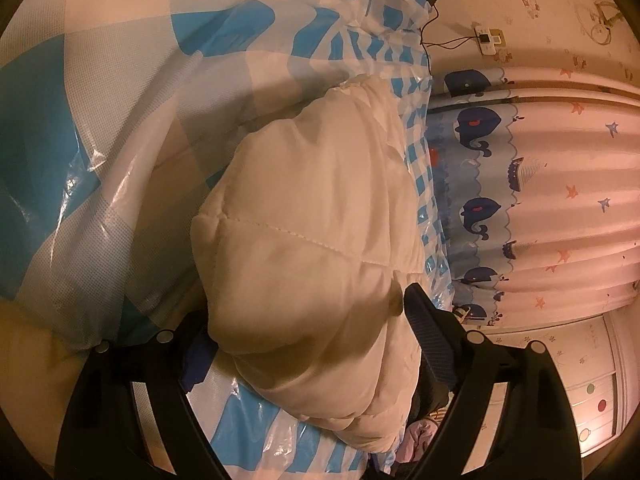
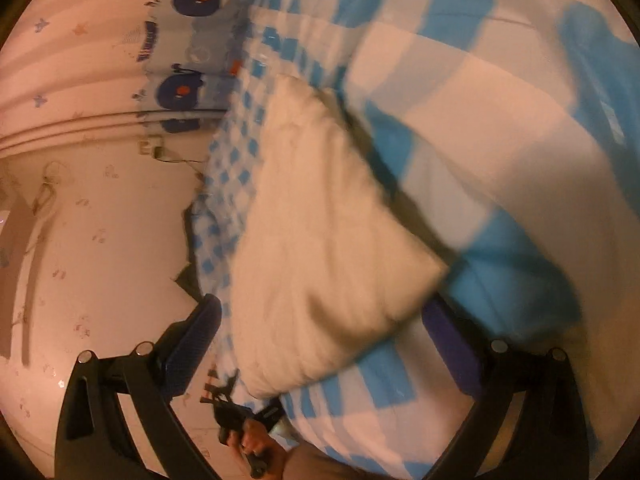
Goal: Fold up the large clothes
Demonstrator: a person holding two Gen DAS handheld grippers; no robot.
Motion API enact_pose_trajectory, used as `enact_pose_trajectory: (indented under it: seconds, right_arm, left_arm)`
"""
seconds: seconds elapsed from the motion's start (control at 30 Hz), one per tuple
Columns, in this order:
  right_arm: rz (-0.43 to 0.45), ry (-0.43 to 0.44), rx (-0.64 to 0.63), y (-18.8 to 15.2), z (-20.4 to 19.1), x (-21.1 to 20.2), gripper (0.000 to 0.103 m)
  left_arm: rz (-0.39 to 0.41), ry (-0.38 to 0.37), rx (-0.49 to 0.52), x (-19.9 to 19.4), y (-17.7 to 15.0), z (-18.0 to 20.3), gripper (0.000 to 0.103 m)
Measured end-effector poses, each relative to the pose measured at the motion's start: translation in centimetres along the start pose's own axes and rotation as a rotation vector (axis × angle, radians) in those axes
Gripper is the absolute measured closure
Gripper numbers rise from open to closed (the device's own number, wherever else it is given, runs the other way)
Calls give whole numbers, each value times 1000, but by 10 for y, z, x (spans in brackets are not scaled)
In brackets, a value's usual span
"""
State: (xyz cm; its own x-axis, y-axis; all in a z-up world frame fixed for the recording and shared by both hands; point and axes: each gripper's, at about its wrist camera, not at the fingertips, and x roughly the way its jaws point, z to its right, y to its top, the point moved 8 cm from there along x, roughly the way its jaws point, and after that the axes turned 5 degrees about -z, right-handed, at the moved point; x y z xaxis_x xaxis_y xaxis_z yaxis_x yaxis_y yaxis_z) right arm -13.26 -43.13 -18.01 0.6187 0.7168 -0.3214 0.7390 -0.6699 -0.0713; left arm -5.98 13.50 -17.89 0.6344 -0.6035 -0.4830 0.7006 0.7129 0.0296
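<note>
A cream quilted puffy garment (image 1: 312, 208) lies bunched on the blue-and-white checked bed cover (image 1: 120, 128). My left gripper (image 1: 308, 320) stands wide open around the garment's near end. Its right finger (image 1: 424, 328) shows a bare ribbed pad beside the cloth, and the garment covers most of the left finger. In the blurred right wrist view the same garment (image 2: 320, 220) is a thick folded pad. My right gripper (image 2: 320, 304) is open, with the garment's near corner between its fingers and neither pad pressing on it.
Clear crinkled plastic (image 1: 420, 184) covers the bed's far edge. A whale-print curtain (image 1: 520, 200) and a wall socket with a cable (image 1: 486, 38) lie beyond it. A hand (image 2: 256, 448) holds the left gripper (image 2: 228, 412) low in the right wrist view.
</note>
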Motion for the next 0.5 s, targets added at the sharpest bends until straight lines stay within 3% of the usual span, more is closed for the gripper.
enact_pose_trajectory:
  seconds: [0.13, 0.17, 0.2, 0.23, 0.27, 0.37, 0.5]
  right_arm:
    - [16, -70, -15, 8, 2, 9, 9]
    - [26, -81, -20, 11, 4, 9, 21]
    - [36, -101, -24, 14, 6, 9, 51]
    - [41, -96, -23, 14, 10, 10, 68]
    - [40, -64, -16, 15, 11, 10, 75]
    - [40, -44, -63, 12, 1, 7, 83]
    - [54, -5, -173, -7, -39, -18, 85]
  left_arm:
    - [-3, 17, 10, 1, 0, -3, 21]
    - [-3, 19, 15, 1, 0, -2, 21]
    - [-1, 33, 23, 2, 0, -1, 22]
    - [4, 50, 26, 2, 0, -2, 29]
    - [6, 62, 27, 3, 1, -2, 40]
    - [-6, 68, 43, 2, 0, 1, 67]
    - [-5, 77, 137, -21, -11, 27, 77]
